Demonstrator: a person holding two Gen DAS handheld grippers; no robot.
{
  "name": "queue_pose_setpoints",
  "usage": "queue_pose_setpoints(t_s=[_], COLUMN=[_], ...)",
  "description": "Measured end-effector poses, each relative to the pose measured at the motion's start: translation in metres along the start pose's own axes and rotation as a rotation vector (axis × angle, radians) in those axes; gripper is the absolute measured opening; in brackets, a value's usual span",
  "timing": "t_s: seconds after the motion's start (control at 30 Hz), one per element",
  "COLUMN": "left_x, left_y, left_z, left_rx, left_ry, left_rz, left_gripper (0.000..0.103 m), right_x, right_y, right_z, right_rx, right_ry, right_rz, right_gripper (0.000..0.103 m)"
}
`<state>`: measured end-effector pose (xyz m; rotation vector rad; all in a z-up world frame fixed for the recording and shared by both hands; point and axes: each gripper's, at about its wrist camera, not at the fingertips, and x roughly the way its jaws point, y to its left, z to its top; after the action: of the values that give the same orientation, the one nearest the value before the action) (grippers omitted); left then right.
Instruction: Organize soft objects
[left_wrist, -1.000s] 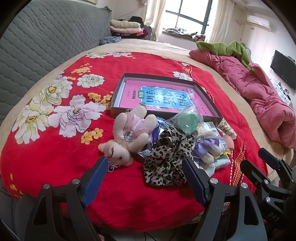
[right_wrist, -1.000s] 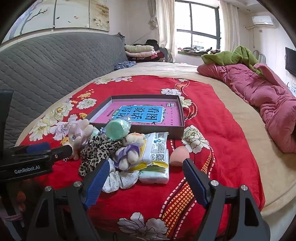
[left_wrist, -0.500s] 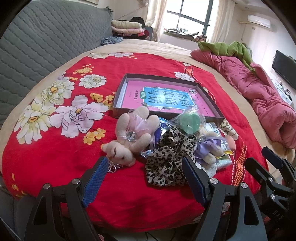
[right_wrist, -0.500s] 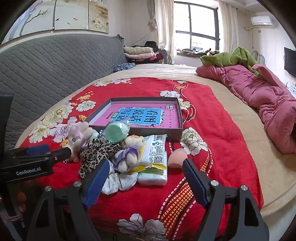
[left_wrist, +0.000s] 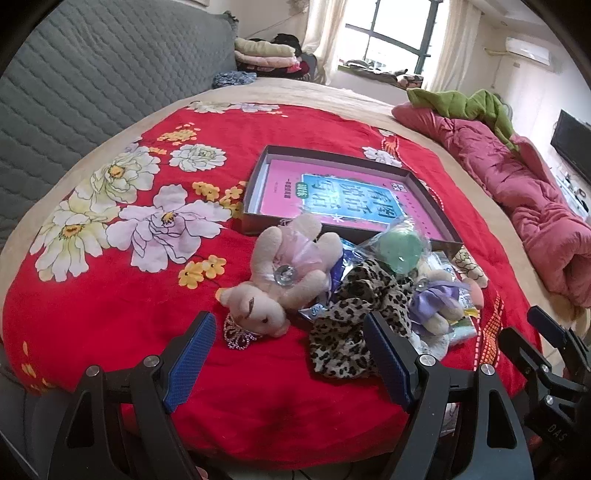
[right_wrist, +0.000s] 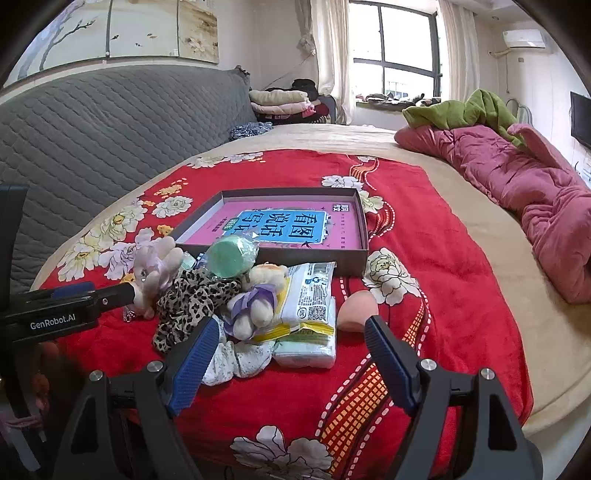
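Not much has shifted in the last second: both views have crept a touch closer to the pile, and nothing in it has budged. The left tongs (left_wrist: 286, 352) hang wide open with nothing between the blue pads, low over the front edge of the bed (left_wrist: 110, 295). The right tongs (right_wrist: 288, 363) are just as open and empty, a bit further to the right.

The soft stuff sits in a heap on the red floral blanket, right in front of the shallow box (left_wrist: 258, 181) with the pink book in it. The cream plush bear (left_wrist: 280, 269) lies dead ahead of the left tongs, head toward them and legs toward the box, so its long axis runs roughly straight away from the pads. The leopard scrunchie (left_wrist: 354, 314) is touching it on the right, partly behind the right-hand pad. The little purple-dressed bear (right_wrist: 255, 299), tissue packs (right_wrist: 310, 295) and pink sponge (right_wrist: 360, 306) line up better with the right tongs.

My guess is the left side takes the big bear first, since it's nearest and the opening already straddles the head.
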<state>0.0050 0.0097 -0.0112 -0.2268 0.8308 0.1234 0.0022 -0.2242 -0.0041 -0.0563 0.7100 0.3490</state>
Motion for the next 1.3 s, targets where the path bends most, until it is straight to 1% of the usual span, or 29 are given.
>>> queue_pose_setpoints(t_s=[0.2, 0.3, 0.43, 0.5, 0.57, 0.73, 0.83, 0.97, 1.17, 1.23, 1.3], left_x=[0.009, 0.019, 0.029, 0.036, 0.043, 0.054, 0.060, 0.076, 0.087, 0.089, 0.091], left_y=[0.008, 0.019, 0.030, 0.035, 0.038, 0.044, 0.046, 0.047, 0.046, 0.048, 0.053], left_z=[0.000, 0.001, 0.005, 0.008, 0.011, 0.015, 0.020, 0.024, 0.023, 0.022, 0.021], left_rx=[-0.004, -0.024, -0.036, -0.043, -0.045, -0.054, -0.044, -0.044, -0.043, -0.054, -0.080], left_ry=[0.000, 0.018, 0.022, 0.026, 0.031, 0.026, 0.018, 0.051, 0.081, 0.085, 0.094], left_rz=[0.021, 0.024, 0.024, 0.003, -0.012, -0.027, -0.061, -0.126, -0.192, -0.216, -0.267], left_gripper=[0.083, 0.083, 0.083, 0.083, 0.083, 0.083, 0.083, 0.083, 0.082, 0.075, 0.062], right_x=[0.005, 0.010, 0.017, 0.023, 0.029, 0.046, 0.056, 0.070, 0.093, 0.104, 0.113], right_y=[-0.004, -0.006, 0.002, 0.008, 0.016, 0.035, 0.041, 0.044, 0.042, 0.047, 0.051], right_z=[-0.002, -0.002, 0.014, 0.023, 0.030, 0.041, 0.044, 0.050, 0.061, 0.064, 0.065], right_rx=[0.008, 0.014, -0.001, -0.007, -0.013, -0.043, -0.059, -0.067, -0.050, -0.059, -0.070], right_ry=[0.006, 0.015, -0.011, -0.012, -0.013, -0.003, 0.013, 0.041, 0.075, 0.106, 0.135], right_rz=[0.007, 0.009, 0.027, 0.059, 0.073, 0.087, 0.097, 0.088, 0.047, 0.056, 0.048], right_gripper=[0.080, 0.080, 0.081, 0.081, 0.081, 0.081, 0.081, 0.081, 0.080, 0.080, 0.080])
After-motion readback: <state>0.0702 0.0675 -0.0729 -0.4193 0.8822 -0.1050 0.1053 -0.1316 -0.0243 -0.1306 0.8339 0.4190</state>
